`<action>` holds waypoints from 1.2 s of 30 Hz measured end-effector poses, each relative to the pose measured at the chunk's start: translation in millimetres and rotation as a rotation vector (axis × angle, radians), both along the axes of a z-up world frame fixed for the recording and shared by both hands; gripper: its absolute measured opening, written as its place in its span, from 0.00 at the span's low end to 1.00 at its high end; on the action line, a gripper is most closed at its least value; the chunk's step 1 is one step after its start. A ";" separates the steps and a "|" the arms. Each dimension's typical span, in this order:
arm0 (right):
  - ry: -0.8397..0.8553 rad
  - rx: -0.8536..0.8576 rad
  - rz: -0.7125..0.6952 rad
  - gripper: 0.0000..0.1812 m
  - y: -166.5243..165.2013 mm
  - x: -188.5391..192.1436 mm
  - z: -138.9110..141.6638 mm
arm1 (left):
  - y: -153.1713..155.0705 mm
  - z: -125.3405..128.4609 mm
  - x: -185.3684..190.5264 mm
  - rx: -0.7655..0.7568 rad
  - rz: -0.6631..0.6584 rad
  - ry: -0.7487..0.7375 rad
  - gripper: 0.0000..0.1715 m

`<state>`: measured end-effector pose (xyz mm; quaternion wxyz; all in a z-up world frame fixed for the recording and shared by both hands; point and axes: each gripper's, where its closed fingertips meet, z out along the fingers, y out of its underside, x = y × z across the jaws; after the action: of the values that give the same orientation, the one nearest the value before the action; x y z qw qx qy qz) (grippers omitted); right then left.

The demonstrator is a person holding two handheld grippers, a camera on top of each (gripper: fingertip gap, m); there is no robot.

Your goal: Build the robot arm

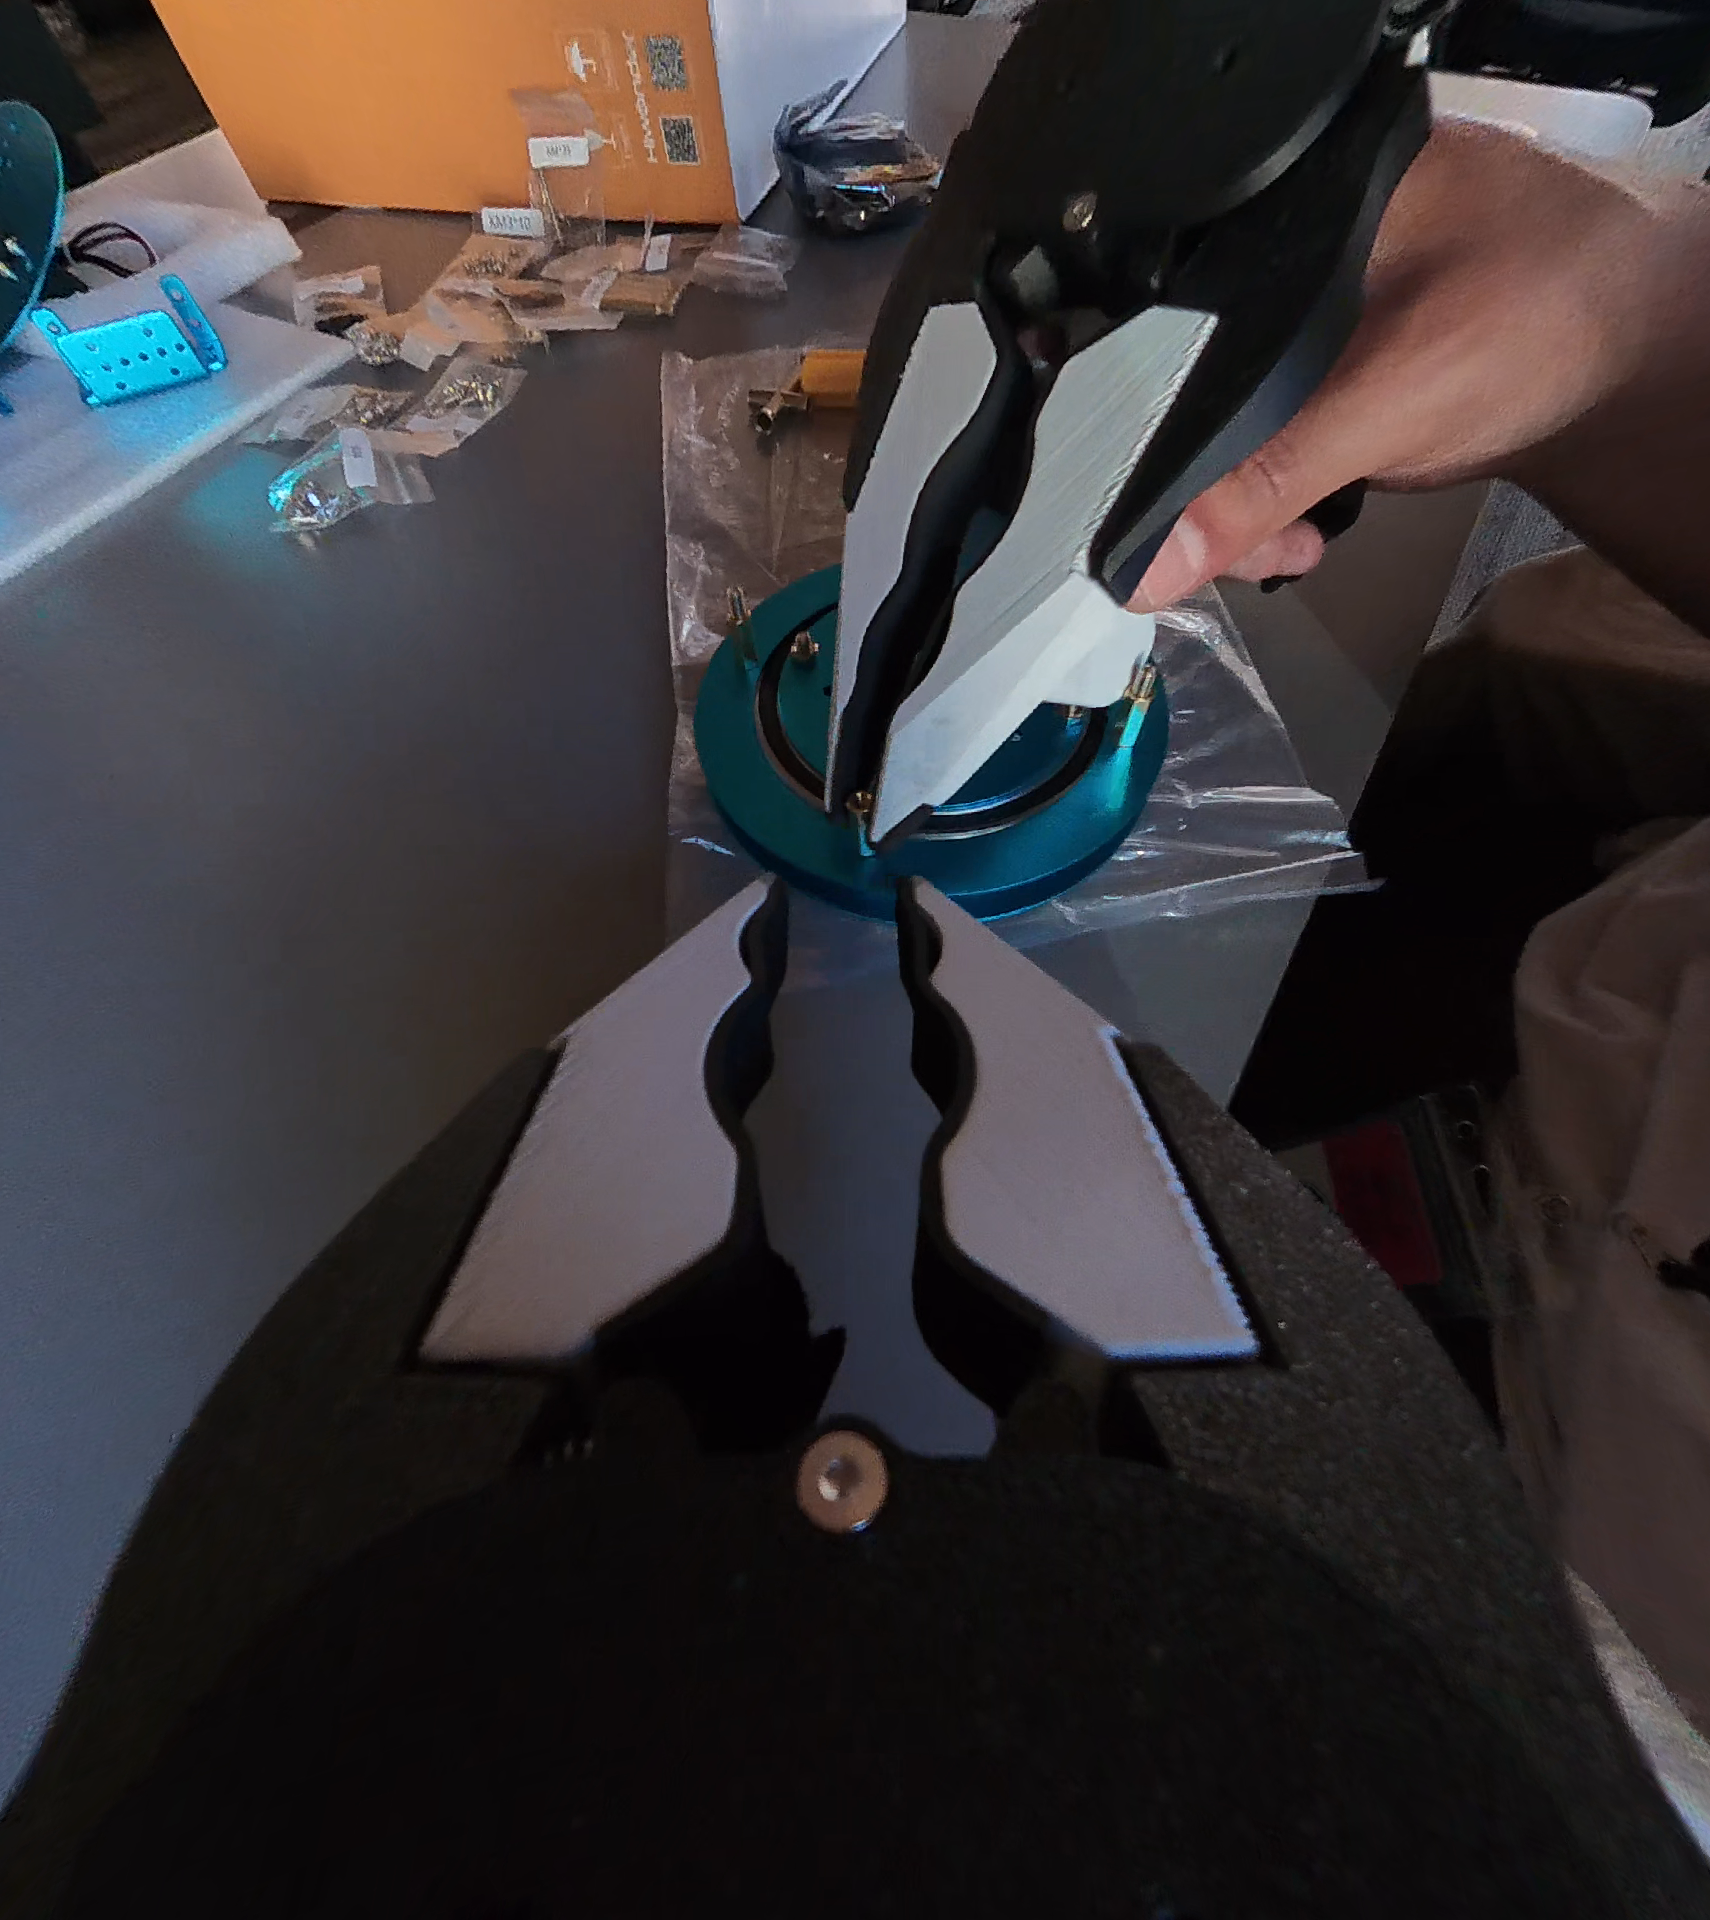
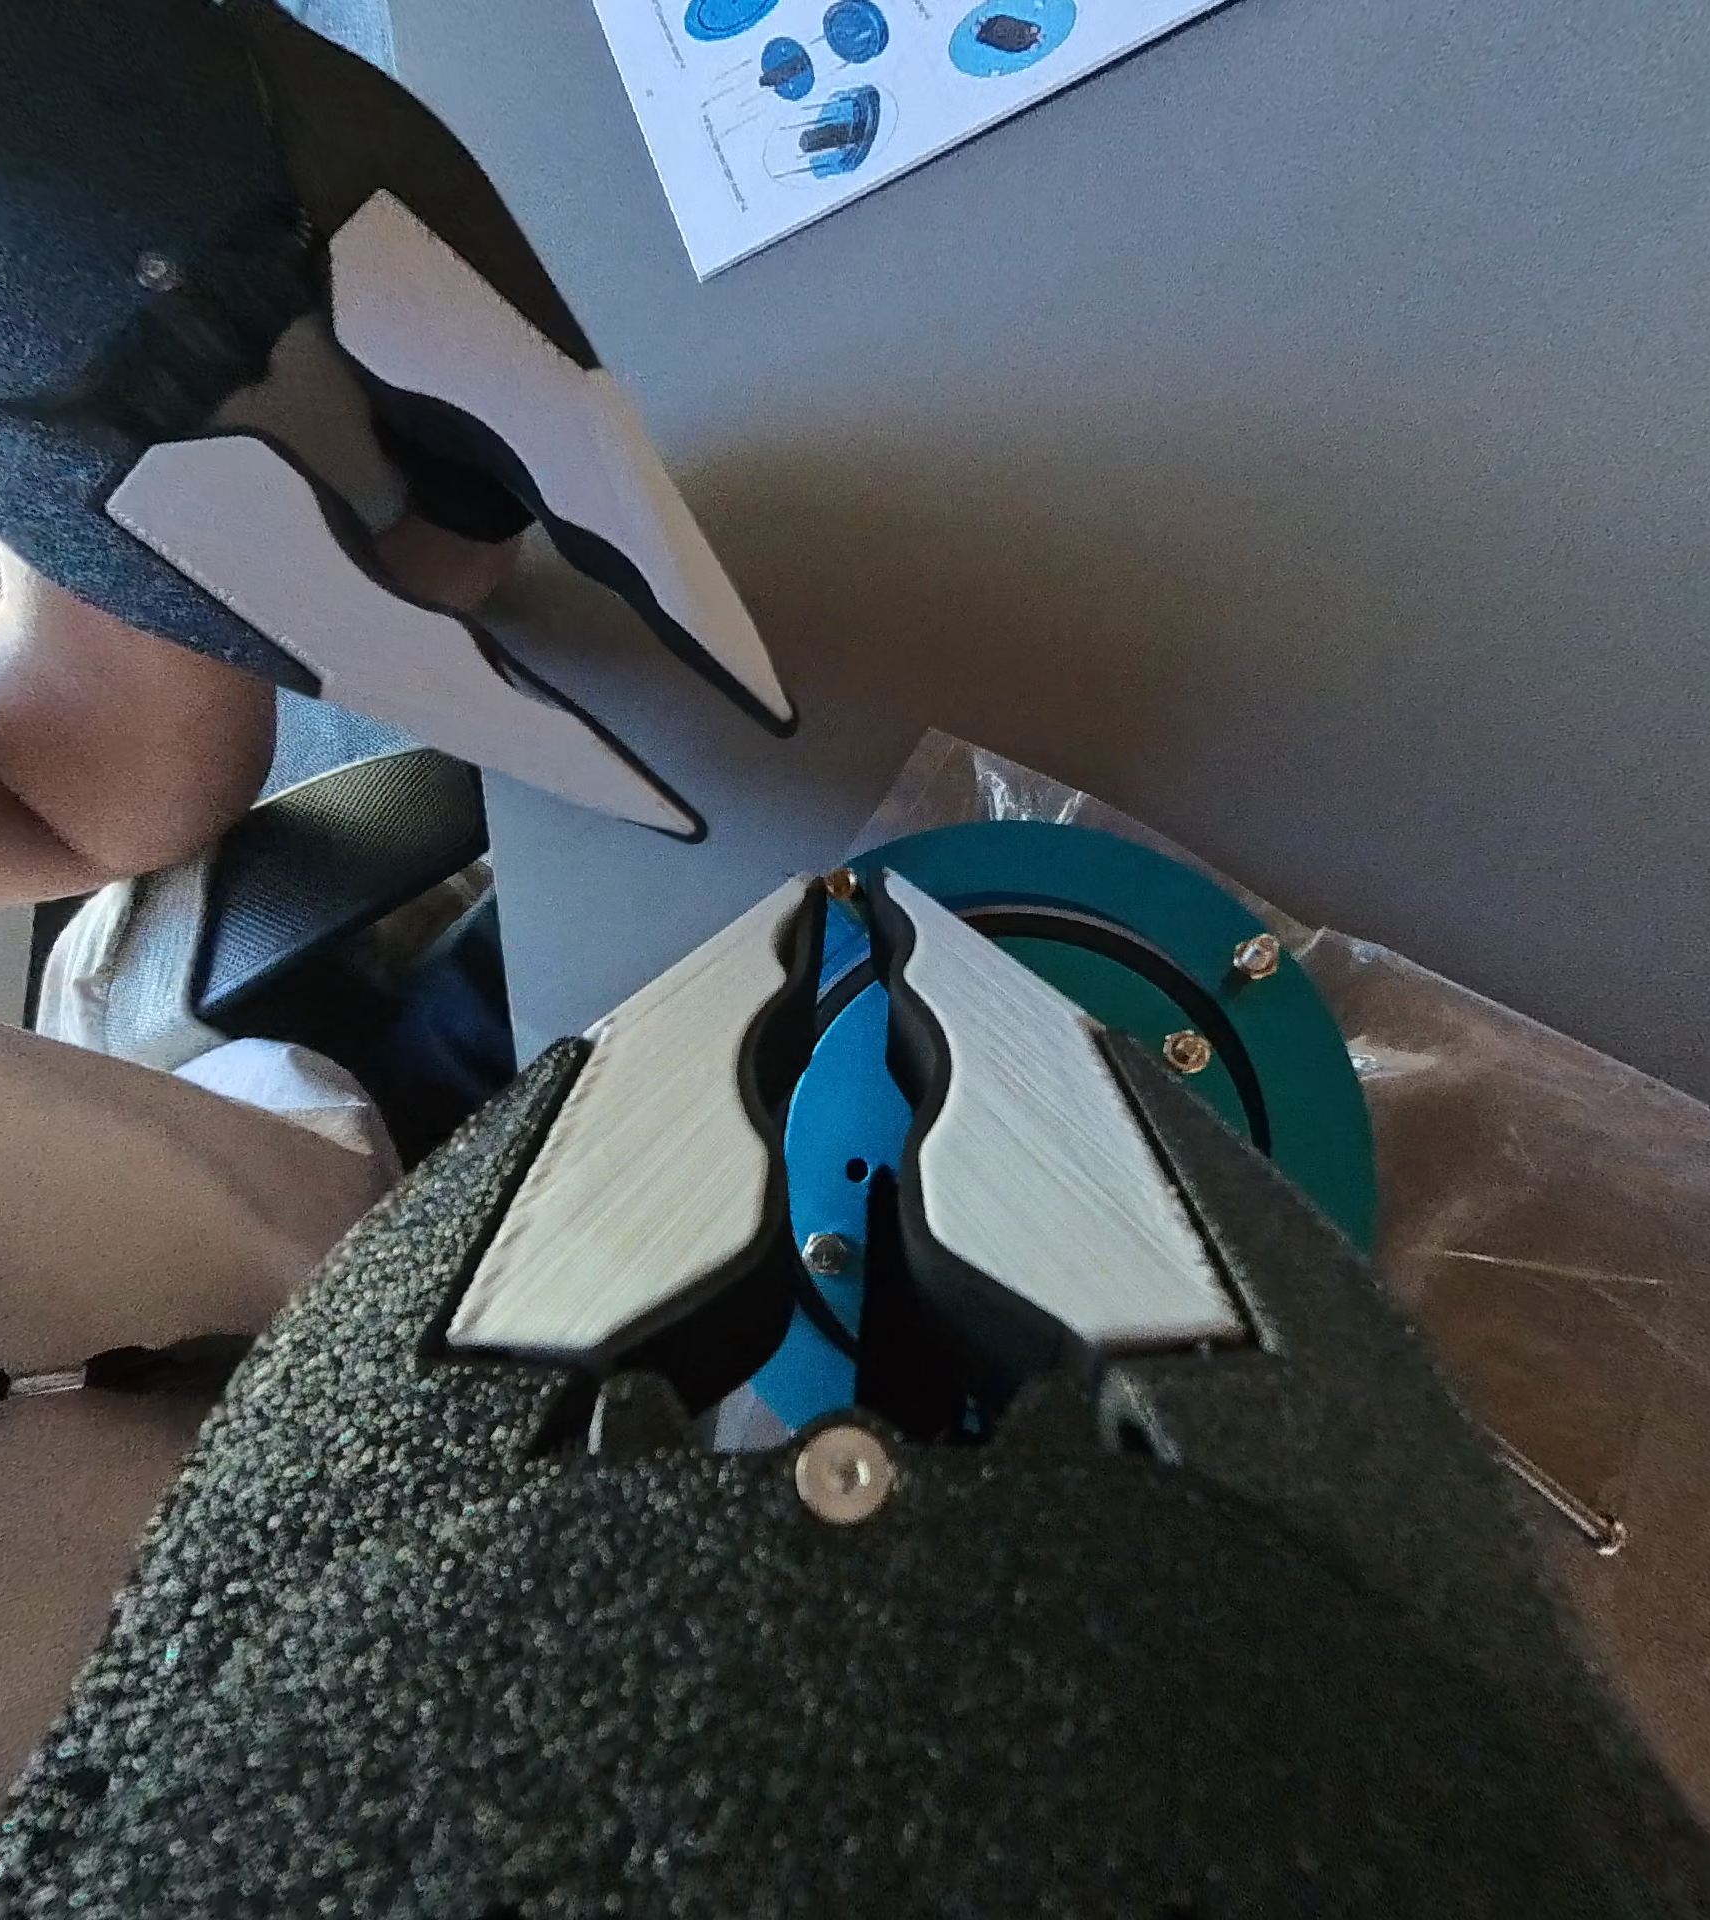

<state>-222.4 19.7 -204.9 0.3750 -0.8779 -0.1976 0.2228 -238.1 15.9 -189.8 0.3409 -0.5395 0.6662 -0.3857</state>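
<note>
In the left wrist view, the left gripper [image 1: 838, 894] is seen with its jaws a little apart and nothing between them, its tips held just short of the near edge of a round teal-blue anodised metal disc [image 1: 1022, 847] that lies flat on a clear plastic bag [image 1: 1235, 769] on the grey table [image 1: 259, 831]. The right gripper [image 1: 866, 821] is seen coming down steeply from above, its tips nearly closed about a small brass standoff [image 1: 860, 800] standing upright at the disc's near rim — whether the post is truly pinched cannot be told here.

In the right wrist view, the same brass standoff [image 2: 842, 883] sits in the narrow gap at the right gripper's [image 2: 846, 896] tips, its long axis upright from the disc [image 2: 1318, 997]; contact appears close, though firm grip is not certain. The left gripper [image 2: 742, 774] is seen nearby, empty and slightly open, just beyond that rim — near, not touching. Two more brass posts [image 2: 1256, 951] stand further round the ring.
</note>
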 end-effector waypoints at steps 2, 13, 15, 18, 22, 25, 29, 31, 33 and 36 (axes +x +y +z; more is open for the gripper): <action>-0.015 0.004 -0.004 0.05 -0.6 1.3 0.2 | -5.9 -7.0 -2.8 0.009 -0.018 0.034 0.11; -0.114 0.184 -0.007 0.10 -48.5 24.0 31.0 | -13.3 4.0 2.4 -0.006 0.023 -0.034 0.12; -0.132 0.197 -0.014 0.09 -59.1 26.4 23.9 | -13.9 3.8 9.8 -0.027 0.039 -0.029 0.11; -0.094 0.199 -0.030 0.10 -72.9 29.3 18.4 | -11.9 1.6 21.7 -0.012 0.080 -0.004 0.11; 0.019 0.246 -0.051 0.10 -83.7 32.2 32.9 | -7.1 -12.6 31.2 -0.015 0.122 0.073 0.10; 0.020 0.264 -0.050 0.09 -87.5 36.8 40.7 | -4.5 -17.7 30.7 -0.026 0.134 0.102 0.05; -0.039 0.287 0.055 0.10 -82.5 31.1 45.4 | -4.7 -17.2 27.7 -0.014 0.114 0.124 0.03; -0.135 0.267 0.184 0.11 -73.7 25.5 39.9 | -6.4 -15.5 27.5 -0.016 0.068 0.130 0.03; -0.231 0.230 0.342 0.12 -62.9 22.3 29.1 | -9.9 -15.9 24.6 0.004 -0.003 0.148 0.03; -0.267 0.199 0.459 0.12 -37.1 24.3 22.4 | -16.6 -16.1 20.5 0.040 -0.112 0.175 0.03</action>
<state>-198.1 -17.4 -182.5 0.3698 -0.7907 -0.4597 0.1635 -217.6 -0.7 -205.9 0.2700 -0.5261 0.7302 -0.3422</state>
